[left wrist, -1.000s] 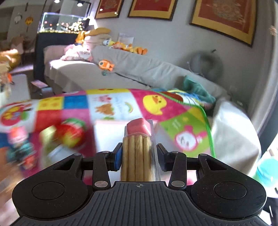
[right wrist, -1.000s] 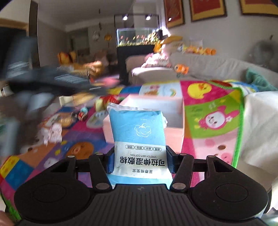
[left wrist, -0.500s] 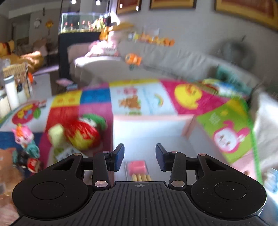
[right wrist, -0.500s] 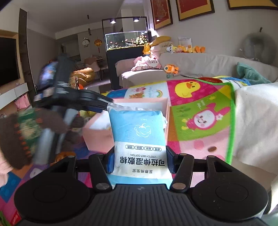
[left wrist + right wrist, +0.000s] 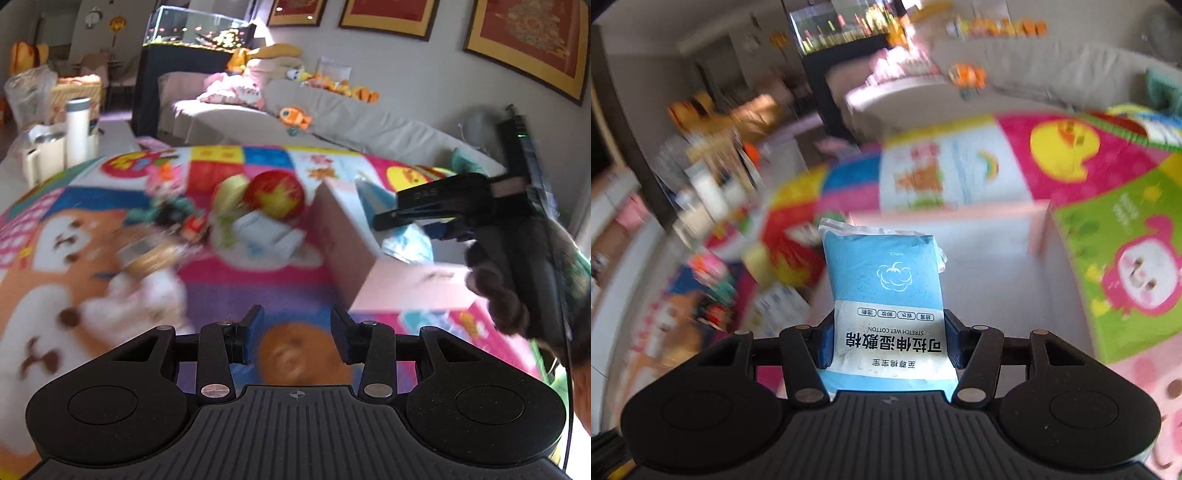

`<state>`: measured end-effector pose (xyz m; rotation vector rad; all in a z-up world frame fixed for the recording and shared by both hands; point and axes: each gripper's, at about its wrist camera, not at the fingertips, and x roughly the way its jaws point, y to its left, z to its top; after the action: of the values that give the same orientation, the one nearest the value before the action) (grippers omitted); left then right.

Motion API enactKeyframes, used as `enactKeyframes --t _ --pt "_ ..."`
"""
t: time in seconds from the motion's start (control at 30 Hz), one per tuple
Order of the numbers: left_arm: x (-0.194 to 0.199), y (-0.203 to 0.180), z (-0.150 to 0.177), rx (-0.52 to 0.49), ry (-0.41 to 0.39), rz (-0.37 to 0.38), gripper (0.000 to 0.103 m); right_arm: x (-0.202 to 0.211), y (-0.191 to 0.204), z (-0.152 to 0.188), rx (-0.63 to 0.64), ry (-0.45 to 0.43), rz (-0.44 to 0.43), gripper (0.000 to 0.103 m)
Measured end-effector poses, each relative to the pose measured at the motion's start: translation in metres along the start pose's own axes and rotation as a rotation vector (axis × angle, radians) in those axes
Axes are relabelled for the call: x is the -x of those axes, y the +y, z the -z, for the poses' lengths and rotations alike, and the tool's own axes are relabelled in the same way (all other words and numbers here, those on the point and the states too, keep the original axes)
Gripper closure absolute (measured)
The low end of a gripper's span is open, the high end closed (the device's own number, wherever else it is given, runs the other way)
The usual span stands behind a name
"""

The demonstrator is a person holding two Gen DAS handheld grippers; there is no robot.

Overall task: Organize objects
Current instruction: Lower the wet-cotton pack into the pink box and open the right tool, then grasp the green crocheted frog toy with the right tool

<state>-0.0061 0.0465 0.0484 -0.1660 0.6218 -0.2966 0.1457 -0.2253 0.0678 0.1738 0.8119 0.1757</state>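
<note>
My right gripper (image 5: 888,341) is shut on a blue wet-cotton pack (image 5: 882,280) and holds it over the open pink box (image 5: 1039,229). In the left wrist view the same box (image 5: 413,280) lies to the right, with the right gripper (image 5: 417,214) and its blue pack (image 5: 410,240) above it. My left gripper (image 5: 295,332) is open and empty over the play mat, left of the box. A red and yellow ball toy (image 5: 275,195), a white pack (image 5: 266,232) and small figures (image 5: 177,218) lie blurred on the mat.
The colourful play mat (image 5: 74,229) covers the floor. A grey sofa (image 5: 351,122) with plush toys stands behind it. A white bottle (image 5: 79,129) and a fish tank (image 5: 195,29) are at the back left.
My left gripper let go of the biscuit-stick pack into the pink box, then swung left and back out over the mat. My right gripper carried the blue pack over the box.
</note>
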Motion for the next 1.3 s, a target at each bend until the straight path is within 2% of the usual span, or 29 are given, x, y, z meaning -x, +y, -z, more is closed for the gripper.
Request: enactKeyframes --t 0.07,0.1,0.13,0.27,0.37,0.5,0.57,0.67,0.73,0.9,0.97,1.03,1.1,1.17,1.3 --pt "0.010 0.015 0.006 0.000 -0.010 -0.013 0.060 -0.017 0.004 0.007 -0.018 0.055 -0.026 0.045" --pt "0.015 0.023 0.007 0.008 -0.017 -0.019 0.060 -0.019 0.006 0.009 -0.029 0.057 -0.034 0.036" --pt "0.019 0.030 0.008 0.022 -0.024 -0.024 0.060 -0.018 0.007 0.011 -0.036 0.054 -0.048 0.032" --pt "0.032 0.062 0.008 0.106 -0.088 -0.050 0.060 0.000 0.008 0.007 -0.031 0.021 -0.069 0.027" --pt "0.031 0.082 0.005 0.177 -0.147 -0.107 0.060 0.024 0.016 -0.003 0.006 -0.028 -0.042 0.026" --pt "0.014 0.109 0.009 0.267 -0.225 -0.181 0.060 0.041 0.050 -0.021 0.082 -0.070 -0.048 0.023" --pt "0.006 0.123 0.015 0.335 -0.223 -0.169 0.060 0.037 0.074 -0.034 0.106 -0.059 -0.054 0.021" --pt "0.001 0.137 0.017 0.400 -0.200 -0.112 0.060 0.006 0.108 -0.062 0.090 -0.009 -0.042 0.020" --pt "0.002 0.139 0.019 0.399 -0.207 -0.091 0.060 -0.030 0.125 -0.082 0.073 0.031 -0.009 0.020" --pt "0.001 0.131 0.020 0.359 -0.198 -0.070 0.060 -0.123 0.137 -0.118 0.041 0.053 0.185 0.020" --pt "0.000 0.130 0.023 0.366 -0.196 -0.059 0.060 -0.150 0.135 -0.123 0.020 0.075 0.222 0.025" --pt "-0.002 0.133 0.024 0.390 -0.190 -0.047 0.060 -0.171 0.134 -0.123 0.016 0.119 0.238 0.036" --pt "-0.002 0.138 0.025 0.428 -0.184 -0.032 0.060 -0.183 0.141 -0.117 0.049 0.136 0.270 0.036" --pt "-0.003 0.143 0.026 0.463 -0.180 -0.023 0.060 -0.182 0.156 -0.106 0.163 0.131 0.281 0.036" --pt "-0.004 0.147 0.027 0.493 -0.167 -0.012 0.060 -0.159 0.180 -0.074 0.348 0.163 0.182 0.040"
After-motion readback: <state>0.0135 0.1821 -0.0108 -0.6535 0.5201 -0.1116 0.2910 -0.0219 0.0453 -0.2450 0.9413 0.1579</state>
